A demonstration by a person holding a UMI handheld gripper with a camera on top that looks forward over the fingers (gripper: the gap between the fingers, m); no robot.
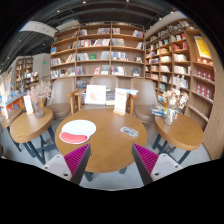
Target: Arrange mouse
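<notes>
A round wooden table point(105, 145) stands just ahead of my fingers. On its left part lies a white round pad point(80, 127) with a flat red oval piece point(72, 137) at its near edge. On the table's right part lies a small grey-and-white object point(130, 131), perhaps the mouse; it is too small to tell. My gripper point(111, 165) is open and empty, held above the table's near edge. Its magenta pads point(76, 158) stand wide apart with nothing between them.
Two white sign stands point(96, 94) stand at the table's far side. More round tables are to the left point(30, 122) and right point(182, 130), with chairs around them. Bookshelves point(100, 55) line the back and right walls.
</notes>
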